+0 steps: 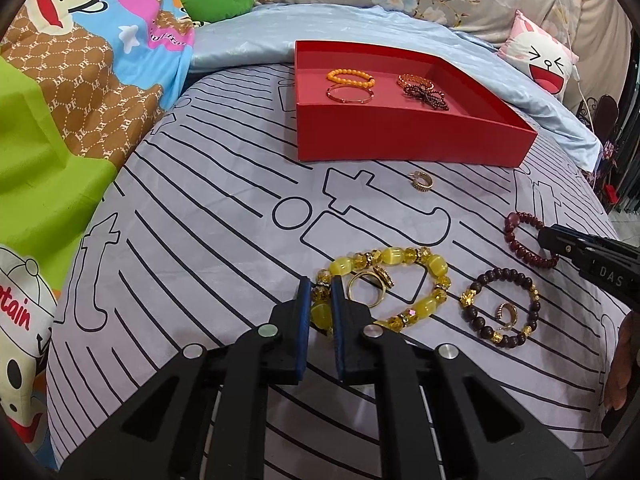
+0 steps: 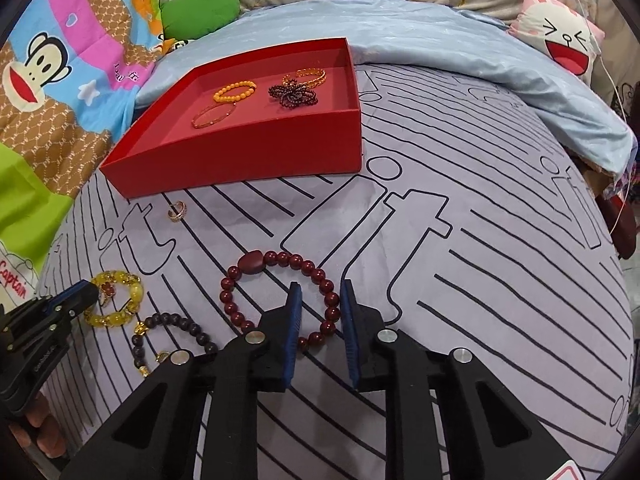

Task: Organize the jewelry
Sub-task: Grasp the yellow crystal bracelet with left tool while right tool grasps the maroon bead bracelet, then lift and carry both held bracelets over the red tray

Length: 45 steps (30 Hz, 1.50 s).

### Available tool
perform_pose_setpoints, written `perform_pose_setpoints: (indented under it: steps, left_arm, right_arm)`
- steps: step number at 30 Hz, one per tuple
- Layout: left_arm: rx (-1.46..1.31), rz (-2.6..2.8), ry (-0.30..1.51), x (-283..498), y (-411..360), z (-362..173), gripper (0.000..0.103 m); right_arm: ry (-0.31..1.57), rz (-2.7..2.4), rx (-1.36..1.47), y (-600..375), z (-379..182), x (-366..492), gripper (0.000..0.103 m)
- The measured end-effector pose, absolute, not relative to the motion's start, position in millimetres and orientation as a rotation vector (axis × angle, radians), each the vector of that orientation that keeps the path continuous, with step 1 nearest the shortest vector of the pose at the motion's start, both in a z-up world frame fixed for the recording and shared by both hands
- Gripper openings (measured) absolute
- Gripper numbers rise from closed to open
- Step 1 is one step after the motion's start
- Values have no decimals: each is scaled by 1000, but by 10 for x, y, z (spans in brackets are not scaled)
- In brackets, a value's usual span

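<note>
Gripping the yellow bead bracelet (image 1: 384, 284), the left gripper (image 1: 320, 304) is pressing its blue pads on the beads at the loop's near left end, and the rest of the loop is lying on the striped grey sheet (image 1: 224, 248). A gold ring (image 1: 366, 288) is sitting inside that loop. The right gripper (image 2: 320, 308) is straddling the right side of the dark red bead bracelet (image 2: 280, 292): its pads are standing either side of the strand with daylight between them and the beads, so they are not clamping it (the fingers look only partly closed in this view). A dark brown bracelet with gold charms (image 1: 500, 308) is lying between the two, with a small ring (image 1: 506, 314) inside it. Another gold ring (image 1: 422, 181) is resting just in front of the red tray (image 1: 400, 136), which is holding an orange bead bracelet (image 1: 350, 78), a thin red bangle (image 1: 350, 94), an amber bracelet (image 1: 416, 80) and a dark beaded flower piece (image 1: 426, 98).
</note>
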<state>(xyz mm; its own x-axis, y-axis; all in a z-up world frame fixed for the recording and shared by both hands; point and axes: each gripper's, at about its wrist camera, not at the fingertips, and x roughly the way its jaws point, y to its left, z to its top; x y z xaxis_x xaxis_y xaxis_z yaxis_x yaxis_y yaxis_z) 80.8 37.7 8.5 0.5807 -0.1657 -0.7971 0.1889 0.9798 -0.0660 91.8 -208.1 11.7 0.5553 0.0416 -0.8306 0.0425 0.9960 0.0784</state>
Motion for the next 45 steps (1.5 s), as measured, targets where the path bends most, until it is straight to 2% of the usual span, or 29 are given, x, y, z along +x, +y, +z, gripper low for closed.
perform_pose_setpoints:
  steps: [3, 12, 32, 45]
  left_arm:
    - [19, -211, 935, 817, 383, 87, 9]
    - [-30, -253, 954, 760, 357, 188, 9]
    - [-31, -434, 849, 771, -22, 1041, 9]
    - [-74, -550, 679, 1394, -354, 1816, 9]
  right_arm:
    - [980, 1, 87, -2069, 111, 915, 8]
    - [958, 18, 108, -2071, 219, 865, 7]
    - [849, 72, 141, -2069, 946, 819, 7]
    - [733, 96, 115, -2091, 1490, 1386, 7]
